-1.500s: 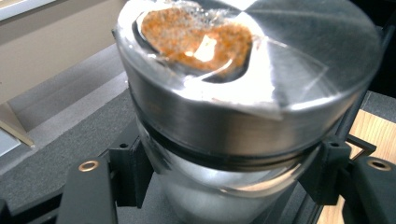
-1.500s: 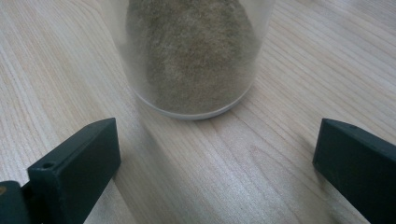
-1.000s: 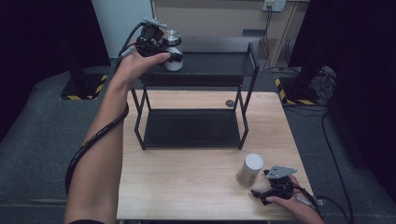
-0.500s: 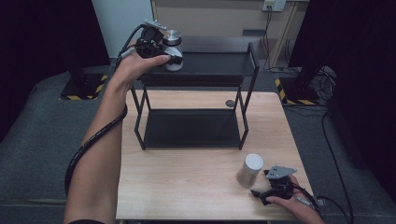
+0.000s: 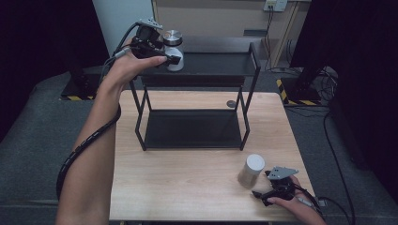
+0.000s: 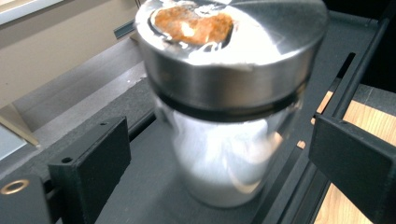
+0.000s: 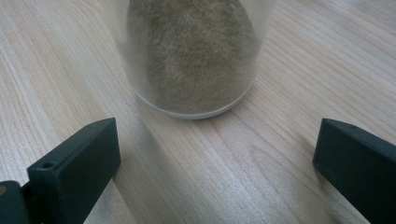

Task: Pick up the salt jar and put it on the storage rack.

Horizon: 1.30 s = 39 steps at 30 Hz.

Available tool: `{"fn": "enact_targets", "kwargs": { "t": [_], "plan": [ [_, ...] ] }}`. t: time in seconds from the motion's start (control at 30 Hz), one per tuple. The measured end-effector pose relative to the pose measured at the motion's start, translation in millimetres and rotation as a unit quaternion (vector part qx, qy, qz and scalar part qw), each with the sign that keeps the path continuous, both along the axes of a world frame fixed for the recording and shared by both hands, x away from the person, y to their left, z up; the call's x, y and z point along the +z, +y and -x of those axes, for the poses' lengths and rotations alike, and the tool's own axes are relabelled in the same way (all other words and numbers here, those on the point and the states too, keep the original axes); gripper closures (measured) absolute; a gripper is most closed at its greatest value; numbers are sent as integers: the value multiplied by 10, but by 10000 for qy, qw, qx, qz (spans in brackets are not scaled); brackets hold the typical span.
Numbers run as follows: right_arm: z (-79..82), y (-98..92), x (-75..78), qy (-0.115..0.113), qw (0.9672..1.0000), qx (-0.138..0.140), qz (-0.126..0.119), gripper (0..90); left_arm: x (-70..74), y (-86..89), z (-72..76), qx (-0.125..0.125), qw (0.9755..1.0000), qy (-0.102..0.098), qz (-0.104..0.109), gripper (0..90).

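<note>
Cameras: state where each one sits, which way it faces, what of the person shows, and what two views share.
High view: above the person's side, looking forward and down at the table; both forearms, left gripper, right gripper.
Left gripper view: along its open jaws at the steel-lidded jar on the shelf.
Right gripper view: along its open jaws at the brown-filled jar.
Shared: both jars also appear in the high view.

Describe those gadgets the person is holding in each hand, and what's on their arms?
Both are small black hand-held tools. The left gripper and the right gripper each carry a grey three-cornered plate on top and end in two flat, blocky black jaws with small screw holes. A ribbed black cable trails along the bare left forearm. No sleeves show.
</note>
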State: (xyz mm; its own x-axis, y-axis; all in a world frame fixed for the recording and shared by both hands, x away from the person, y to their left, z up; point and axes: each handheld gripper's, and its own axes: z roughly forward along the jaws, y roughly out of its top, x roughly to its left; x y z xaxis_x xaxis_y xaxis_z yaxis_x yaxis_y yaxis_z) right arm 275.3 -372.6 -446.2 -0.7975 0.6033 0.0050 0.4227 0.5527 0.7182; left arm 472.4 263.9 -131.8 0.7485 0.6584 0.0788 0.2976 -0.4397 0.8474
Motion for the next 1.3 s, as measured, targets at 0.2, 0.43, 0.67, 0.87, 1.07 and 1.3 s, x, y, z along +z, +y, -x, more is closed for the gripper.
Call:
{"fn": "enact_targets", "kwargs": {
  "t": [0.2,0.43,0.67,0.87,1.07,1.3],
  "plan": [
    [0,0,0,2,10000,-1,0,16,15,114,90,-148,9999,-60,37,40],
    [0,0,-1,-4,10000,1,0,16,44,256,277,-360,9990,-256,42,40],
    [-2,-3,3,-7,10000,6,6,15,4,423,485,-938,9946,-437,119,62],
    [-2,-2,3,-7,10000,6,7,16,-167,430,667,-1339,9899,-468,15,69],
    [1,-1,0,-7,10000,-4,-3,16,-508,363,830,-1534,9872,-430,14,70],
    [0,-1,2,-3,10000,2,7,16,-978,205,958,-1694,9853,-203,-96,67]
  ]
}}
